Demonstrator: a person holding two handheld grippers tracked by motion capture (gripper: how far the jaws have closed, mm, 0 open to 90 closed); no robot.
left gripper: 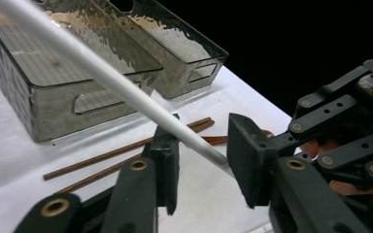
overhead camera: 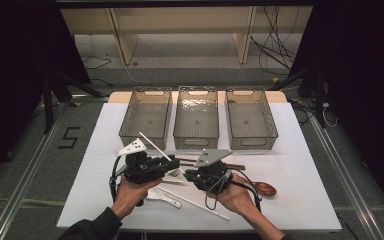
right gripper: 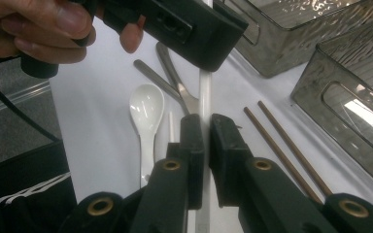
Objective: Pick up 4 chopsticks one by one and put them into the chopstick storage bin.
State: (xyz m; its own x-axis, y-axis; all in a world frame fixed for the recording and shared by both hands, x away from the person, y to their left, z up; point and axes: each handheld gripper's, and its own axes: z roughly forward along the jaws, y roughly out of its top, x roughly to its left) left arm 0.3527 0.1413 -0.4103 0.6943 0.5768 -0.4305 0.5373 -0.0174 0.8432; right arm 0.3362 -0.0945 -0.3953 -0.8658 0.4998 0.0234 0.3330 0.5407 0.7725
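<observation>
A white chopstick (overhead camera: pixel 152 144) slants up and to the left above the front middle of the white table (overhead camera: pixel 305 200). My right gripper (overhead camera: pixel 190 175) points left and is shut on its lower end; in the right gripper view the chopstick (right gripper: pixel 205 92) runs straight between the closed jaws (right gripper: pixel 206 121). My left gripper (overhead camera: pixel 172 165) faces it from the left. Its jaws (left gripper: pixel 201 145) stand apart around the chopstick (left gripper: pixel 102 73), which crosses the gap and disappears behind the right-hand jaw.
Three clear empty bins (overhead camera: pixel 145 117), (overhead camera: pixel 196 117), (overhead camera: pixel 251 119) stand in a row behind the grippers. A white spoon (overhead camera: pixel 164 197), a second white chopstick (overhead camera: pixel 195 202), brown chopsticks (overhead camera: pixel 232 166), a wooden spoon (overhead camera: pixel 265 189) and metal cutlery (right gripper: pixel 172 77) lie on the table.
</observation>
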